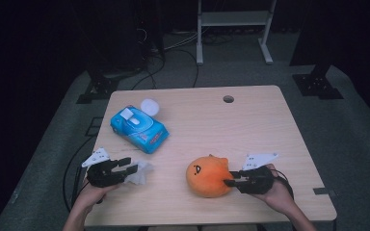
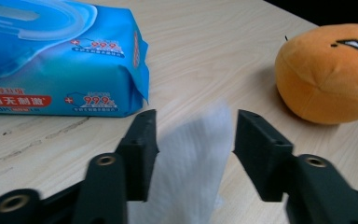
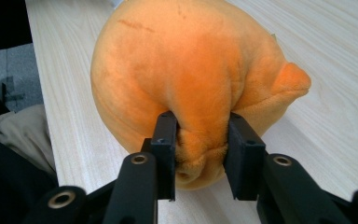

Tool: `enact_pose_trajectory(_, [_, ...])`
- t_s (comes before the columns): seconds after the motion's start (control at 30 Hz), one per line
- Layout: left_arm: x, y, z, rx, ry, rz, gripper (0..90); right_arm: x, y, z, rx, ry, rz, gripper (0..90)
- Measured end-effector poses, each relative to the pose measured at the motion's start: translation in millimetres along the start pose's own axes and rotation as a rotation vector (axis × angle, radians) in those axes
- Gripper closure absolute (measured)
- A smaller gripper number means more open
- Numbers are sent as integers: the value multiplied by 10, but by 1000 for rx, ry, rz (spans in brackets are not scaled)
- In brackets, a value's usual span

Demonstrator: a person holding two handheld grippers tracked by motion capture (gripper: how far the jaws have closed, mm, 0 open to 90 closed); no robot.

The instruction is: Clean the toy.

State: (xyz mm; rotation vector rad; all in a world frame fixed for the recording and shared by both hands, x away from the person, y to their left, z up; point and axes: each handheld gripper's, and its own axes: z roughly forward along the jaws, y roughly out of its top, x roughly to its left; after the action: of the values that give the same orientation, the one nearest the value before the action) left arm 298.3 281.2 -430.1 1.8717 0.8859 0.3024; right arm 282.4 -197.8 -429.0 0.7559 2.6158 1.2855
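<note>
My right claw (image 3: 200,140) pinched on fold of orange plush (image 1: 208,176), front-right of surface (image 1: 250,120); grip steadies it, I reckon, for wiping. My left claw (image 2: 193,135) w/ jaws apart, white wipe (image 2: 191,158) standing btwn them, not squeezed; wipe at front-left. Blue wipe pack (image 1: 138,127) behind, lid open, near left claw for easy pull.

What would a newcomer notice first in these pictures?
The orange plush toy at the near right of the wooden table, with the right gripper pinching a fold of its fabric. Next, the blue wet-wipe pack at the left, and the white wipe between the left gripper's open jaws.
</note>
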Motion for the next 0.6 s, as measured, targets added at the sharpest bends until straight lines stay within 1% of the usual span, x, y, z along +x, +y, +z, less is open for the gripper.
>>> enact_pose_trajectory(0.07, [-13,2,1,-3,3,8,443,12,6,-2,-3,6,-7,685])
enact_pose_trajectory(0.17, [-21,8,15,-12,4,7,410,17,13,-8,-12,10,-4,703])
enact_pose_trajectory(0.27, [-31,12,37,-18,7,-2,387,16,36,-23,-29,10,-5,728])
enact_pose_trajectory(0.3, [-35,14,41,-15,7,4,381,13,48,-24,-30,10,-7,734])
enact_pose_trajectory(0.43, [-66,22,55,-19,4,9,372,-11,95,-16,-47,-3,-12,754])
enact_pose_trajectory(0.6, [-104,57,58,-35,-16,14,371,-73,209,4,-67,-27,-19,763])
